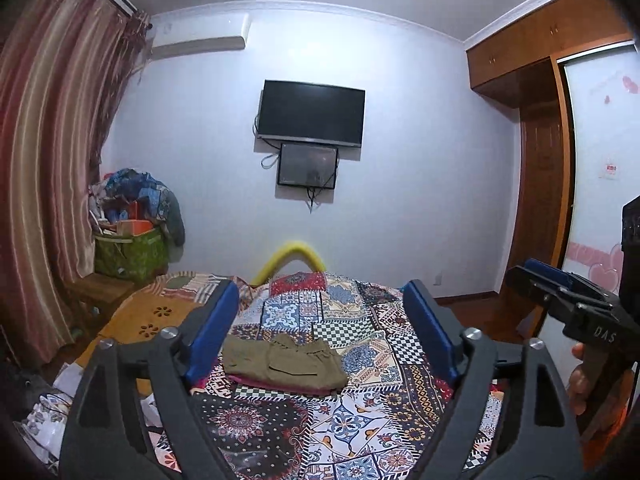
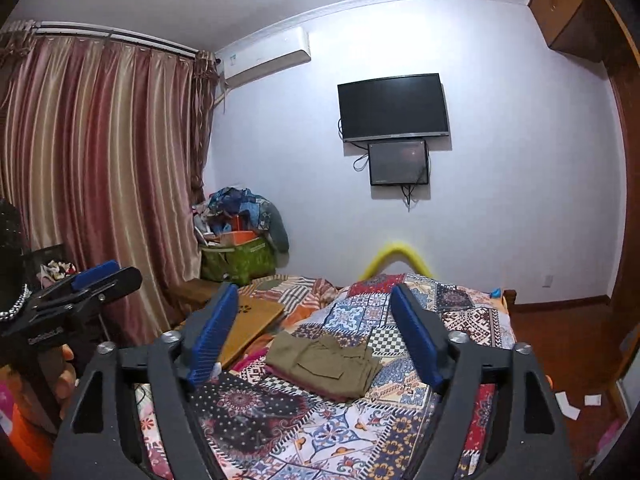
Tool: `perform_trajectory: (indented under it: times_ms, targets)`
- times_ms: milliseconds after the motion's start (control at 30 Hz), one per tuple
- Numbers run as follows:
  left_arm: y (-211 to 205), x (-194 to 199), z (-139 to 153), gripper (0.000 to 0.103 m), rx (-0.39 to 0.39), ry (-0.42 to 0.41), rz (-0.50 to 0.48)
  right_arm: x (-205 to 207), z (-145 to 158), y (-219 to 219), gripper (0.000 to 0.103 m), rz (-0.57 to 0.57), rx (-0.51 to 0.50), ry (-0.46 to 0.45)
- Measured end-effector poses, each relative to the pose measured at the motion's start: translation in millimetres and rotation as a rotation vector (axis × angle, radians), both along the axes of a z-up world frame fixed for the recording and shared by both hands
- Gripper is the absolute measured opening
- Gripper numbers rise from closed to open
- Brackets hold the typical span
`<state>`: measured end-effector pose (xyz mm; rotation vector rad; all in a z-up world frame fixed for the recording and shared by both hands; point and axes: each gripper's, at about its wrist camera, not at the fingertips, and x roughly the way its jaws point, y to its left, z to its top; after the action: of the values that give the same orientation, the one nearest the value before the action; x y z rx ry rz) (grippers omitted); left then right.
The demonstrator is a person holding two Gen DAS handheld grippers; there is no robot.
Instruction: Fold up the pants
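This is a home bedroom. A bed (image 1: 360, 420) with a patchwork cover fills the lower frame, striped curtains (image 2: 100, 168) hang at the left, and a TV (image 1: 311, 113) and an air conditioner (image 1: 200, 36) are mounted on the far wall. A wooden wardrobe (image 1: 532, 56) stands at the upper right, and a heap of bags (image 2: 240, 236) sits in the corner.

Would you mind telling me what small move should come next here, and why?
Probably none beyond keeping both tools back: the olive pants already lie as a compact folded bundle on the patchwork bedspread, and the left tool and right tool stand open and empty, clear of them.
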<state>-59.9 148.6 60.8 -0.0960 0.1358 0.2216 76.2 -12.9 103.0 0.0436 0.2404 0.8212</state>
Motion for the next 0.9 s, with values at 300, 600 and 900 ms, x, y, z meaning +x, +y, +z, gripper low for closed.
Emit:
perform_trajectory:
  times_ms: [300,600,900]
  targets:
    - [-12.7,-17.2,-8.7,0.103,0.027,-0.012,0.040,-13.8,-2.9,-1.2,0.103,-0.035,0.004,-0.024]
    - [-21.6,-20.7,-14.2,0.103,0.021,-0.012,0.032,-19.9,-11.3,0.1,0.103,-0.032,-0.017,-0.022]
    - [-22.1,-18.0,-19.0,0.103,0.011,0.002,0.031,-21.7,-13.5,-3.3,0.103,-0.038,-0.014,-0.009]
